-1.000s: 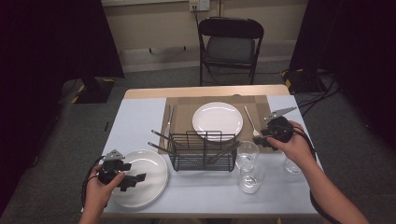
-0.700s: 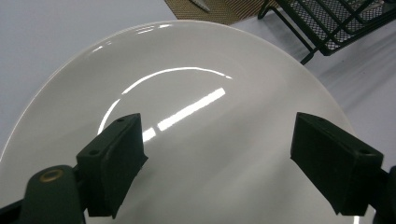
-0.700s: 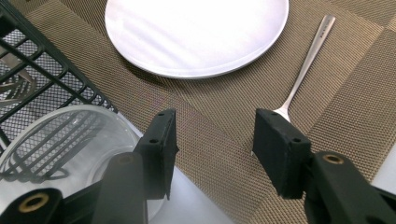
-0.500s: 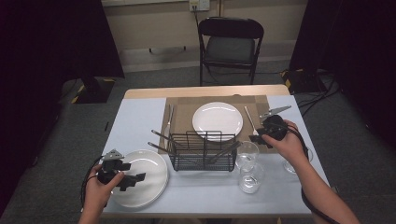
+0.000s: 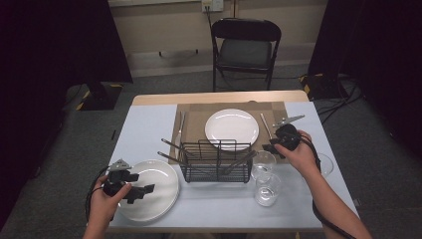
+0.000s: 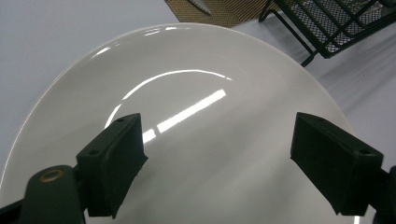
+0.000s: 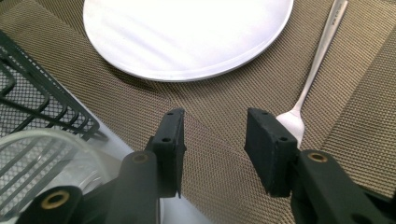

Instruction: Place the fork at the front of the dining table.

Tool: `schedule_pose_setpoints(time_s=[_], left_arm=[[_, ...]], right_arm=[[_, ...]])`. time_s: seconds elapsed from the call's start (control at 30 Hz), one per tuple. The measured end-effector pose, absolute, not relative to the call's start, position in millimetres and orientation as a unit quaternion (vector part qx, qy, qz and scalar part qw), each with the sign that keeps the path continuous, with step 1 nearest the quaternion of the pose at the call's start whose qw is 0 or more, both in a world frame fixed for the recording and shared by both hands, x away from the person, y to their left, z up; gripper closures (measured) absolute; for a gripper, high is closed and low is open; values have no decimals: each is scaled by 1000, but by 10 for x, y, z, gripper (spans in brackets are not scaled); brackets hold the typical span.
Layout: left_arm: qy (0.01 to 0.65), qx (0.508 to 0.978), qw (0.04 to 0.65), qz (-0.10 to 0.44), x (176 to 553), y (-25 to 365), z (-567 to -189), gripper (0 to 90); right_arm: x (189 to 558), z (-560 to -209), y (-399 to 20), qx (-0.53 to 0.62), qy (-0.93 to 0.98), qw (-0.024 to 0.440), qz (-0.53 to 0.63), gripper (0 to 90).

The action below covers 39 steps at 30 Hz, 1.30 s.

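Observation:
My right gripper (image 5: 272,148) hovers low over the right part of the brown placemat (image 5: 194,122). It is open, its jaws have just been closing, and nothing is between them (image 7: 215,119). A silver spoon (image 7: 317,60) lies on the mat with its bowl just beside the right jaw. A white plate (image 5: 232,128) sits on the mat beyond it. At the front left, my left gripper (image 5: 137,190) is held open over a second white plate (image 5: 159,191), its jaws (image 6: 215,135) spread wide above the plate's glossy face (image 6: 187,93).
A black wire rack (image 5: 216,162) with cutlery across it stands mid-table. Two clear glasses (image 5: 263,164) (image 5: 267,190) stand right of it, and a third glass (image 5: 326,164) is by the right edge. A black chair (image 5: 246,47) stands behind the table.
The right gripper has dropped lower and shifted slightly left toward the mat, with its jaws narrower than before. The left gripper has stayed put over its plate.

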<state>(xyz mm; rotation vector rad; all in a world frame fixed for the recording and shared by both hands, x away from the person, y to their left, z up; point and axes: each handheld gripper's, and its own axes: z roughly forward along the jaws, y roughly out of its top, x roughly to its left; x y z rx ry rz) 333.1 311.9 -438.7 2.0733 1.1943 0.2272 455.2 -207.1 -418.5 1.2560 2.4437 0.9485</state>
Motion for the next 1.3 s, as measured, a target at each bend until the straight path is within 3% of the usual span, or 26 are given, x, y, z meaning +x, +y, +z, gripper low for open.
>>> schedule_pose_setpoints(time_s=[1.3], left_arm=[[464,808,355,85,3355,3135,-4418,170]], right_arm=[[4721,-4479,-2119,473,814,141,307,633]])
